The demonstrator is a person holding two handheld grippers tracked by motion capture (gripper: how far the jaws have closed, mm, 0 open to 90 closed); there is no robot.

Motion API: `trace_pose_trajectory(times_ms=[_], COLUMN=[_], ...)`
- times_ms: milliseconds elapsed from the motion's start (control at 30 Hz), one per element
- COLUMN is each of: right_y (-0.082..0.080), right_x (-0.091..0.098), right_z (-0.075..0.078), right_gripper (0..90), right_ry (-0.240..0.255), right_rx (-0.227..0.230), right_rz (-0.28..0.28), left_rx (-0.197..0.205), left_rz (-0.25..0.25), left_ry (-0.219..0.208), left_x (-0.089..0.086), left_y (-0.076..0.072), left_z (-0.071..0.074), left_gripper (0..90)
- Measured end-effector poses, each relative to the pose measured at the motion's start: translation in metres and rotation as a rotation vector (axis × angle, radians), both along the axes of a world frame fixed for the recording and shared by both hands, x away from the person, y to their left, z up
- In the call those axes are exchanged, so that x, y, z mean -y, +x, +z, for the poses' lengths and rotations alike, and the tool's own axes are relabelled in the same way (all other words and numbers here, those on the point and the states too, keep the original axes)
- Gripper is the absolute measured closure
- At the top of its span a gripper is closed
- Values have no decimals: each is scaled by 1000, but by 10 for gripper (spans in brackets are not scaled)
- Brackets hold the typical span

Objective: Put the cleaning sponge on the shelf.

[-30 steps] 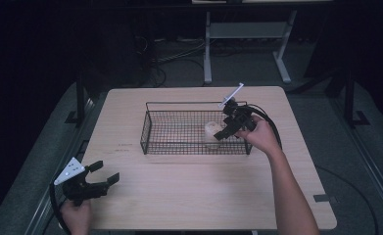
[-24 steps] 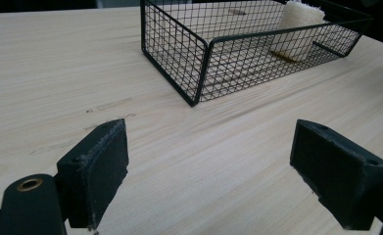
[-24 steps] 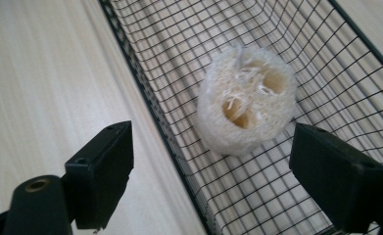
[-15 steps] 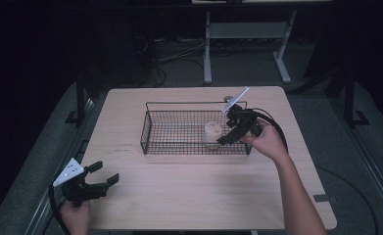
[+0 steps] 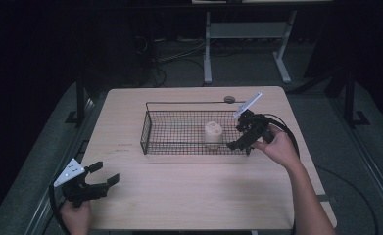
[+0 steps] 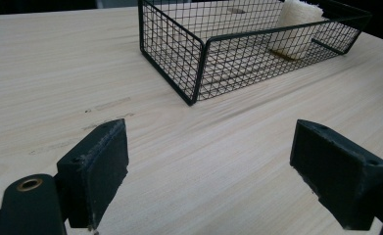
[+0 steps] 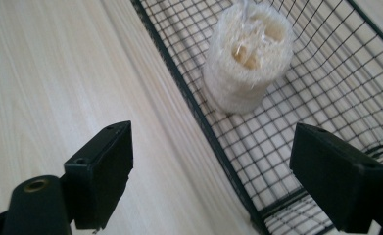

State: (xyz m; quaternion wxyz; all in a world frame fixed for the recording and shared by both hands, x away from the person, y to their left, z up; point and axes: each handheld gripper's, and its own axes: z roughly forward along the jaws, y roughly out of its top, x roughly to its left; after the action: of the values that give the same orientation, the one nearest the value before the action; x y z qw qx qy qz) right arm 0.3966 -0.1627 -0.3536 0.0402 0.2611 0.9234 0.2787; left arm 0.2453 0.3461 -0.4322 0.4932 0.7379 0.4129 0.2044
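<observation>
The wire basket point(image 5: 179, 131) holds what looks like a loofah point(image 5: 213, 133).

Dark room, wooden table point(image 5: 194, 196), white frame point(image 5: 248, 34) behind

Evenly lit table point(image 5: 194, 196) amid dark surroundings; slight motion blur in right gripper view.
</observation>
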Motion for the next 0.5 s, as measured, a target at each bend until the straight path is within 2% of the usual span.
trace_pose_trajectory(times_ms=[200,500], right_y=[-14,-26], right_x=[9,17], right_z=[-3,-5], right_gripper=[161,161], right_ry=[2,6], right_rx=[13,13], right_rz=[3,4], left_rx=[-1,-2], left_rz=[-2,1], left_ry=[-2,1], left_x=[2,1], left_y=[0,0], left_z=[-1,-1], left_gripper=[138,138])
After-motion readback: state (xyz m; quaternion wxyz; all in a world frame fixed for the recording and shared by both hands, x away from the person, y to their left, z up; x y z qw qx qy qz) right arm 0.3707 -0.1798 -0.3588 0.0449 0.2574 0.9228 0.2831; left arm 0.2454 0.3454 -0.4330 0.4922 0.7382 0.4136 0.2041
